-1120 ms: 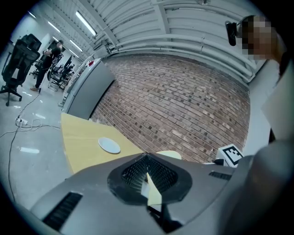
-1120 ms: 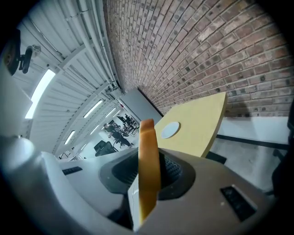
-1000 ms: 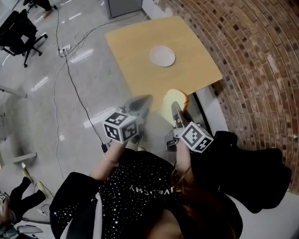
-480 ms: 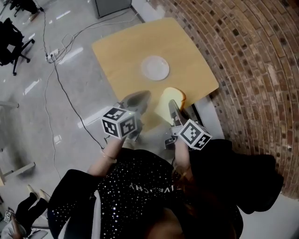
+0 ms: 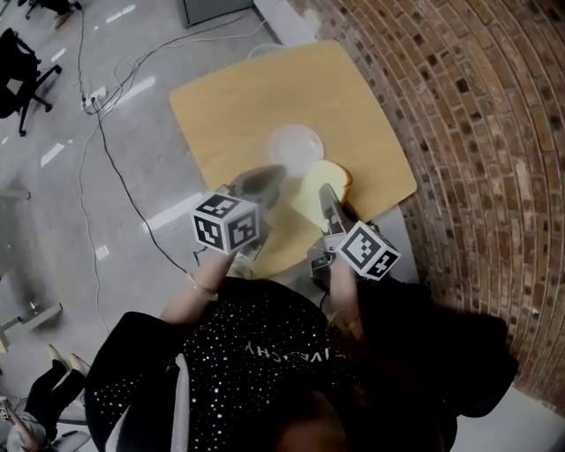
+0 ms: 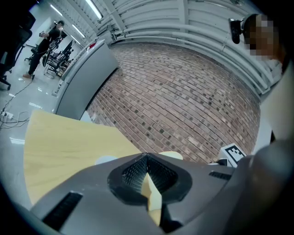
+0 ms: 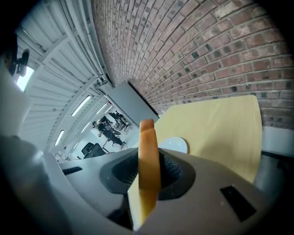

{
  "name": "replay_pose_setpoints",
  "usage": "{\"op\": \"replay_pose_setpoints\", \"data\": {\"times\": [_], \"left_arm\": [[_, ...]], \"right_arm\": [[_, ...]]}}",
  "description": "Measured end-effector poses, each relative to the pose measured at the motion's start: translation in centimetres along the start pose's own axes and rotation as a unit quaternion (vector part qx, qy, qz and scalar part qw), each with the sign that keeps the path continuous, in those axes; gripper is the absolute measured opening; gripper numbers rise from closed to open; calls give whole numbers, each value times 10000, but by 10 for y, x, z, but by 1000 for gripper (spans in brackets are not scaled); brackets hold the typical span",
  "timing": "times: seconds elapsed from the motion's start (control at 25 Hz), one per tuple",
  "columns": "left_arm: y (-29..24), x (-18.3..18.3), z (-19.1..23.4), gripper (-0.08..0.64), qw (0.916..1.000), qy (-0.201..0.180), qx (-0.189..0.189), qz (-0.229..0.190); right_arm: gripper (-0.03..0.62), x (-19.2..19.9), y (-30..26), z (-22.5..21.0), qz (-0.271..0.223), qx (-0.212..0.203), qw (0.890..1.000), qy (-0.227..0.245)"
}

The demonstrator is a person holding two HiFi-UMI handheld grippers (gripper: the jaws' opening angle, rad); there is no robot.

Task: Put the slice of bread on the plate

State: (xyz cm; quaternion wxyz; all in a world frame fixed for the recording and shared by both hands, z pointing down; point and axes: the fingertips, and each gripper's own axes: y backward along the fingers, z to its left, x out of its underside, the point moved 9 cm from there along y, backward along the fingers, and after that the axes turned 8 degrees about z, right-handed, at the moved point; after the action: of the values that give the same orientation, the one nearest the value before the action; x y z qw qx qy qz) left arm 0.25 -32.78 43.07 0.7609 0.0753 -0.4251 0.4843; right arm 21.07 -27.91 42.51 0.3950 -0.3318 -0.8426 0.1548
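Note:
A slice of bread (image 5: 325,184) with a brown crust stands on edge in my right gripper (image 5: 325,194), which is shut on it. In the right gripper view the bread (image 7: 147,147) rises between the two pads. A white plate (image 5: 296,141) lies in the middle of the yellow wooden table (image 5: 229,97), just beyond the bread; the same plate (image 7: 173,145) shows past the jaws. My left gripper (image 5: 275,172) hovers over the table's near edge, beside the plate, with its jaws together and nothing held. Past that left gripper (image 6: 147,159) the plate (image 6: 104,160) peeks out.
A brick wall (image 5: 477,132) runs along the right of the table. Cables (image 5: 106,132) trail over the grey floor on the left, with an office chair (image 5: 18,75) at the far left and a grey cabinet (image 5: 216,9) behind the table.
Both grippers have moved forward over the table toward the plate, the right one carrying the bread. The bread's top edge now sits next to the plate's rim.

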Motion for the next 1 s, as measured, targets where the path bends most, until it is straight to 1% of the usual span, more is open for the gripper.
{"op": "replay_pose_setpoints", "data": {"times": [0.2,0.44,0.64,0.76,0.84,1.0], "left_arm": [[-20,-7,20,9,9999,7,-11,99],[-35,-6,45,9,9995,90,-267,164],[-45,-11,66,9,9985,203,-495,110],[-45,-14,75,9,9973,293,-674,4],[-42,-14,79,9,9962,383,-770,-102],[-28,-9,87,9,9936,515,-980,-244]], "right_arm": [[98,-16,-25,-10,149,8,9999,-25],[98,-44,-53,-20,348,-167,9992,-62],[98,-61,-90,-31,778,-218,9967,-75],[98,-66,-116,-37,1135,-295,9930,-135],[98,-66,-134,-41,1339,-352,9901,-230],[98,-59,-161,-41,1565,-560,9848,-509]]}}
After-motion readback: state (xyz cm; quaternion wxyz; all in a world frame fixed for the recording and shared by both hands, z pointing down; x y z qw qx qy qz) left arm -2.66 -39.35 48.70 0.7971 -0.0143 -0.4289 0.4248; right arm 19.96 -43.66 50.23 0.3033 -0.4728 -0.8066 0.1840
